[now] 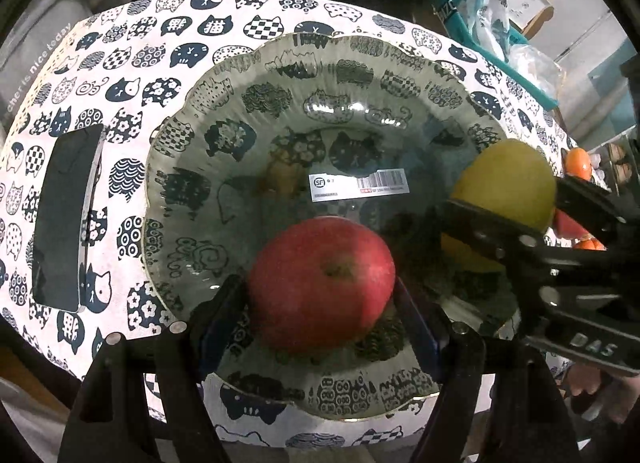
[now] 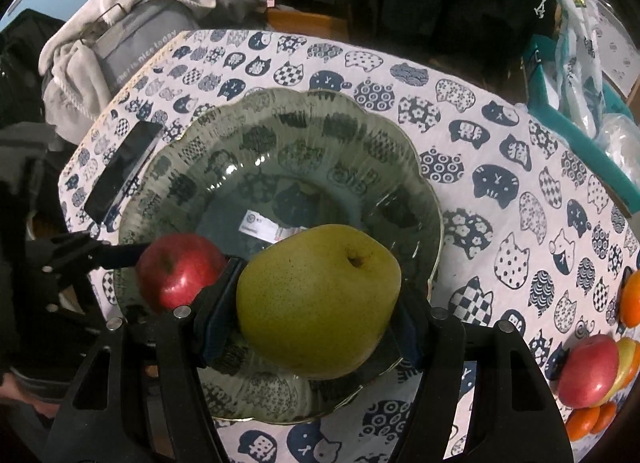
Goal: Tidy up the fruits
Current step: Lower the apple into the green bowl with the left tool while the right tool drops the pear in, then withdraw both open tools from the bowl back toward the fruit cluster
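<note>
A scalloped glass plate lies on a table with a cat-print cloth. My left gripper is shut on a red apple, low over the plate's near side. My right gripper is shut on a yellow-green pear, held over the plate's right part, close beside the apple. Both grippers point steeply down. A white barcode label shows through the plate's middle.
A black phone lies left of the plate. At the table's right edge sit several more fruits: a red apple and oranges. Grey cloth and a bag lie behind the table, teal bins to the right.
</note>
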Demonstrator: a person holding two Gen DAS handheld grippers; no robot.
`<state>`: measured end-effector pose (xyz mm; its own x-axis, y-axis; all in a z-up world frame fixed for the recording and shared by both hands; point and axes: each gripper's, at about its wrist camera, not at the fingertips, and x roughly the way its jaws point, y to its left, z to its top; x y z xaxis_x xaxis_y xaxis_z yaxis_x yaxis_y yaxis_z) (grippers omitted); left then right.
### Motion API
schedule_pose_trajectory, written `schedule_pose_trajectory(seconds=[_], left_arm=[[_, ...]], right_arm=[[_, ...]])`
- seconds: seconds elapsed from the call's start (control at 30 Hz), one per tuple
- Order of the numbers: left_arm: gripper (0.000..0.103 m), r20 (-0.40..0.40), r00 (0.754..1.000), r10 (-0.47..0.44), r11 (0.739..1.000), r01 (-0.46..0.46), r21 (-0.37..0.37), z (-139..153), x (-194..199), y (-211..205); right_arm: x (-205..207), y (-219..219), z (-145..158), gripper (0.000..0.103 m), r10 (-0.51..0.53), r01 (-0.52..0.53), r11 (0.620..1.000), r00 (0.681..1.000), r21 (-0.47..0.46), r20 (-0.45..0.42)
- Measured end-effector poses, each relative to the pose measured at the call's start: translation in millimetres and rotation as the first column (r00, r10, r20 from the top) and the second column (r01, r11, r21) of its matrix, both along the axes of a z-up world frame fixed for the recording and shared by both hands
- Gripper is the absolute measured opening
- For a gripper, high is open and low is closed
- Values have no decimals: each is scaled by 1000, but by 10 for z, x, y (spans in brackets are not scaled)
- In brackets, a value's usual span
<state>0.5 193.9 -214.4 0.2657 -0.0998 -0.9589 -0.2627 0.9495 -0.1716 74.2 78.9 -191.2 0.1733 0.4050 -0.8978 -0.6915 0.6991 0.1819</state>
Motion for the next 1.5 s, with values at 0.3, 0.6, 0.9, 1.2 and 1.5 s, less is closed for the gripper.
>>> schedule_pose_trajectory(seconds=[0.3,0.6,0.9,1.2,1.5], left_arm=[[77,38,999,-27,999,26,38,176,-59,-58],[78,58,997,-40,998,37,59,233,-46,-112],[78,105,994,-38,996,30,78,391,-18,-170],[78,174,984,-44,997,31,74,652,17,-306],[78,254,965,-68,996,51,71,969,14,-486]], right_arm=[[34,-15,-91,68,-16,16,1000,999,16,-45],[65,-65,-36,65,-31,33,999,998,34,-51],[57,-180,164,68,-57,59,995,998,85,-23],[62,-423,590,71,-116,106,984,991,141,65],[49,-774,1021,75,-194,166,969,970,185,147]])
